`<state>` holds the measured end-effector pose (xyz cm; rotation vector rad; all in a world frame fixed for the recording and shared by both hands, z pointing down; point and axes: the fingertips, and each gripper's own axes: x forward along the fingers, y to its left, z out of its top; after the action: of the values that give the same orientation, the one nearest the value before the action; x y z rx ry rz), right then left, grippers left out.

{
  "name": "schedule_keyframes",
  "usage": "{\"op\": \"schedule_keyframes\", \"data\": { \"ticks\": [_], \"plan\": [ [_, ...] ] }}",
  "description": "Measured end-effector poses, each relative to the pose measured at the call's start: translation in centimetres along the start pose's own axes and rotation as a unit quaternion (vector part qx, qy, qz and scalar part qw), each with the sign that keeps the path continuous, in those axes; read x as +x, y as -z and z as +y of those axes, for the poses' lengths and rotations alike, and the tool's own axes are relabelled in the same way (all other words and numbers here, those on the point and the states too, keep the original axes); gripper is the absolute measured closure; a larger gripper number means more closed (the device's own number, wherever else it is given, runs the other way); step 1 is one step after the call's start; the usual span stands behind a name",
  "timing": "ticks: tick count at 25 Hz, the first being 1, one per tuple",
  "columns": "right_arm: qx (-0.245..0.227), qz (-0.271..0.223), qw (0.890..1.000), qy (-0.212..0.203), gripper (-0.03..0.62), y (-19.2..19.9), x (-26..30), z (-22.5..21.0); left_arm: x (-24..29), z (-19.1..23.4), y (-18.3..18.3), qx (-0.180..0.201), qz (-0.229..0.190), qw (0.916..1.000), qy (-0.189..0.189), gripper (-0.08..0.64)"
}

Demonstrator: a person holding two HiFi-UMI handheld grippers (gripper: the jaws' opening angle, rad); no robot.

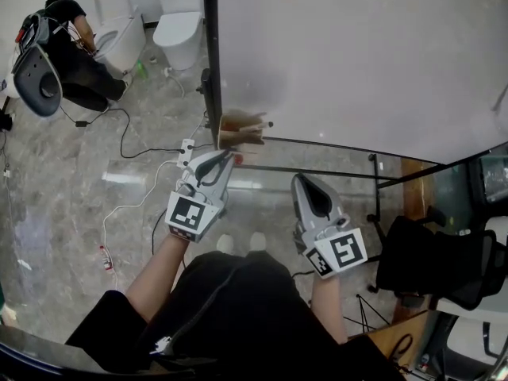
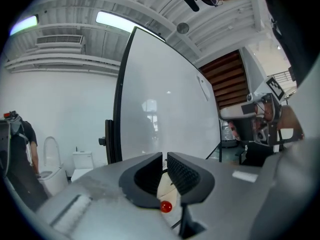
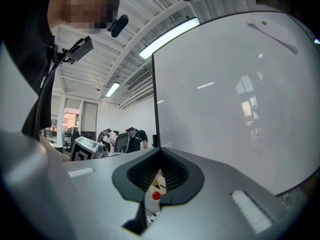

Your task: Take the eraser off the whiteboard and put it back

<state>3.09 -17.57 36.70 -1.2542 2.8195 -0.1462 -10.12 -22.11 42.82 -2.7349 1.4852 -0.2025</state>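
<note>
Right gripper (image 1: 305, 182) hangs back, jaws together, empty. Left gripper (image 1: 225, 159), jaws a crack apart with nothing between, is nearer the eraser (image 1: 241, 129). It sits just ahead, long axis crosswise, at the whiteboard's (image 1: 357, 62) lower left corner.

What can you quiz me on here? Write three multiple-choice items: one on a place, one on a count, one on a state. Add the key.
1. Where is the eraser?
A. on the floor
B. at the whiteboard's lower left corner
C. on the black chair

2. How many toilets does the head view show?
A. one
B. four
C. two

3. How do the right gripper's jaws stand?
A. together, nothing between them
B. wide apart
C. clamped on a marker

Key:
1 B, the head view shows it against that corner.
2 C, two white bowls stand side by side.
3 A, the right gripper view shows the pads meeting.
</note>
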Motion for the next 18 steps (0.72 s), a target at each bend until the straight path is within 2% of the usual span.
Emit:
{"op": "schedule_keyframes", "data": {
  "ticks": [5,8,13,18],
  "plan": [
    [-0.005,0.006,1.000,-0.020,0.582,0.0,0.6,-1.9,2.1,-0.9,1.3,0.021,0.026,0.9994,0.003,0.468],
    [-0.005,0.004,1.000,-0.027,0.582,-0.2,0.8,-2.8,3.2,-1.5,2.0,0.046,0.042,0.9980,0.014,0.436],
    [-0.002,0.006,0.999,-0.035,0.582,0.2,0.9,-4.1,4.8,-1.7,3.6,0.084,0.074,0.9932,0.030,0.397],
    [0.003,0.011,0.999,-0.038,0.581,0.9,1.0,-5.3,6.1,-1.7,5.8,0.128,0.114,0.9841,0.046,0.347]
  ]
}}
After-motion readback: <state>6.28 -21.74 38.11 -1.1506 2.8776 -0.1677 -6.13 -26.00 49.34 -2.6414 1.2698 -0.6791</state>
